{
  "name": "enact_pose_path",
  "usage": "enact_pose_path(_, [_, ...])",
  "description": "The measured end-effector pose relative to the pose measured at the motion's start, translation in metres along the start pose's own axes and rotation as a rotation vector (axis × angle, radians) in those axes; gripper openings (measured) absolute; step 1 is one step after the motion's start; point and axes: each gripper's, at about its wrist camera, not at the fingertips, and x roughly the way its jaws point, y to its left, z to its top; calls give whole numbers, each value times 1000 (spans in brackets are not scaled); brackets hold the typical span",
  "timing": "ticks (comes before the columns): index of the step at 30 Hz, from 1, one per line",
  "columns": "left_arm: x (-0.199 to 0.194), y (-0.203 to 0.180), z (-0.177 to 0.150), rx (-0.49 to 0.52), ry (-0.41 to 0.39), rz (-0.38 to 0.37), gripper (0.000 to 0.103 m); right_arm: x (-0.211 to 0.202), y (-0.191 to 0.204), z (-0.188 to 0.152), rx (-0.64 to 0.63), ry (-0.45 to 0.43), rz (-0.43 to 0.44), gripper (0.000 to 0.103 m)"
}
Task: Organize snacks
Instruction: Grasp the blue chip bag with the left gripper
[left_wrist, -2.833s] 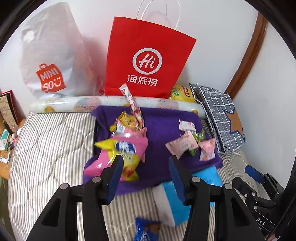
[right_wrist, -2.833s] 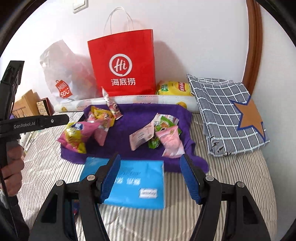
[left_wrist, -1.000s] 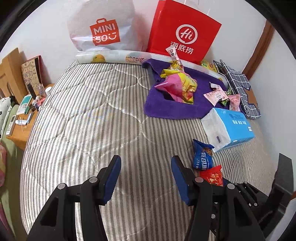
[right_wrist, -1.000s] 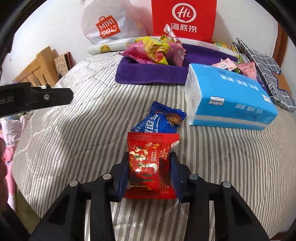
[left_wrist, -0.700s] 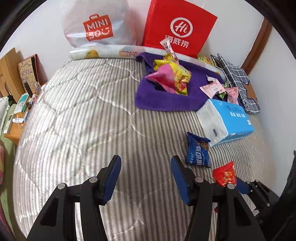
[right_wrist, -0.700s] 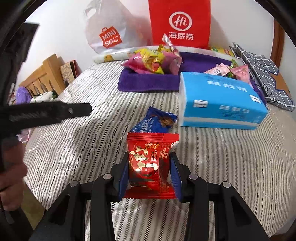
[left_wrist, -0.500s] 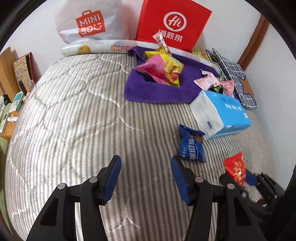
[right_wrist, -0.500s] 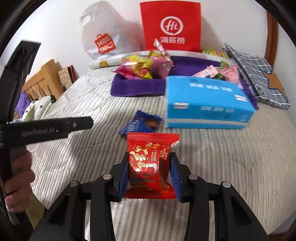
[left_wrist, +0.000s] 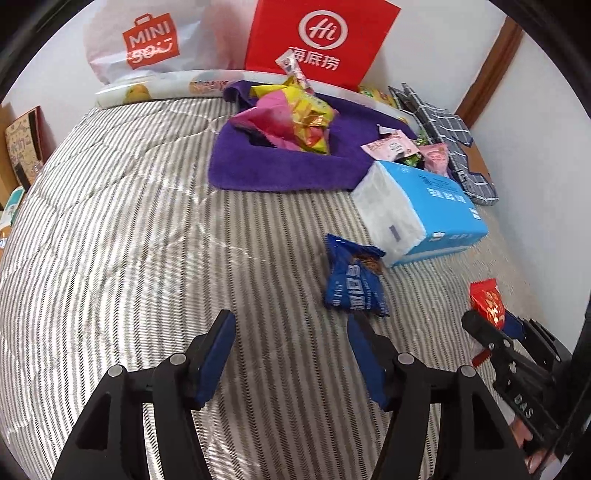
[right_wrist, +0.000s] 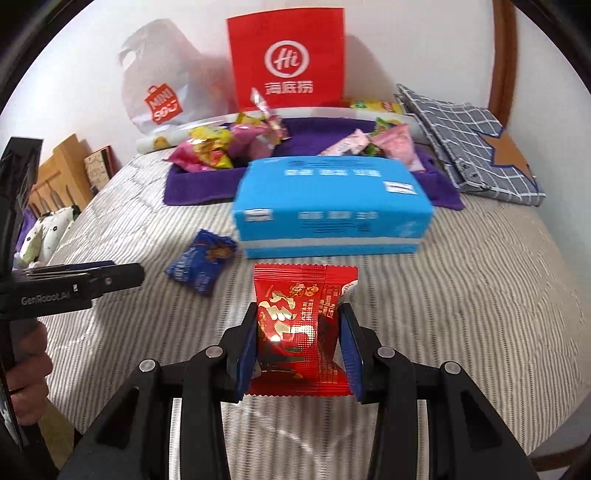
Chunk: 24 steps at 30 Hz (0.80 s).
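Note:
My right gripper (right_wrist: 298, 314) is shut on a red snack packet (right_wrist: 299, 325), held above the striped bed; the same red packet (left_wrist: 487, 299) shows at the right edge of the left wrist view. A blue snack packet (left_wrist: 352, 282) lies on the bed just beyond my left gripper (left_wrist: 291, 328), whose jaws are opening with nothing between them. In the right wrist view the blue packet (right_wrist: 201, 262) lies left of the red one. A purple towel (left_wrist: 280, 166) further back carries a heap of pink and yellow packets (left_wrist: 295, 118) and several small pink ones (left_wrist: 395, 146).
A blue tissue pack (left_wrist: 417, 212) lies between the blue packet and the towel. A red paper bag (left_wrist: 317, 40) and a white plastic bag (left_wrist: 147, 40) lean on the back wall. A checked grey cloth (right_wrist: 469, 147) lies at the right. A bedside table (left_wrist: 14, 192) stands left.
The left view has swung right and closer, so the blue packet now lies just ahead of the left gripper, whose jaws have spread. The right gripper carried the red packet rightward, toward the tissue pack.

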Motion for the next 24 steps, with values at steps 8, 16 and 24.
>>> enact_pose_path(8, [11, -23, 9, 59, 1, -10, 67, 3, -28, 4, 25, -1, -58, 41])
enact_pose_path(16, [31, -51, 17, 108, 20, 14, 68, 4, -54, 10, 48, -6, -99, 41])
enact_pose_path(24, [49, -67, 18, 142, 13, 64, 67, 10, -76, 7, 64, 2, -120, 41])
